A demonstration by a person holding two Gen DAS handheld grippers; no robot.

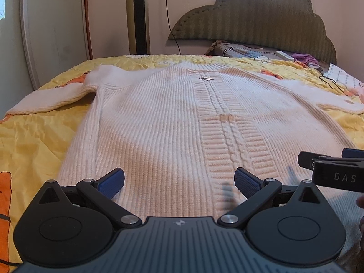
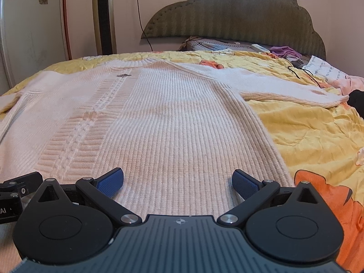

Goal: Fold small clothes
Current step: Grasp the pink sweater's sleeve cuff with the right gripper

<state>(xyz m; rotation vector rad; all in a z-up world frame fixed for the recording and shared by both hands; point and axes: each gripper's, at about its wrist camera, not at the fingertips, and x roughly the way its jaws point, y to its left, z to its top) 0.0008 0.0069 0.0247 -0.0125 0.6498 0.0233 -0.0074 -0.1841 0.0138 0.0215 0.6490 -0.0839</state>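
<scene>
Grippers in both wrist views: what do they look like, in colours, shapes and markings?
Both match: the left gripper and right gripper each have blue textured fingertip pads on black linkage arms with silver pivot screws, two rounded black housings, and a ribbed grey body bearing a small emblem. White letters "DAS" mark the right gripper's side in the left view.

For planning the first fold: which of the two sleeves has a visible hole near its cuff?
The sleeve on the person's right, beside the right gripper; a small hole shows near its cuff. The other sleeve shows none.
</scene>
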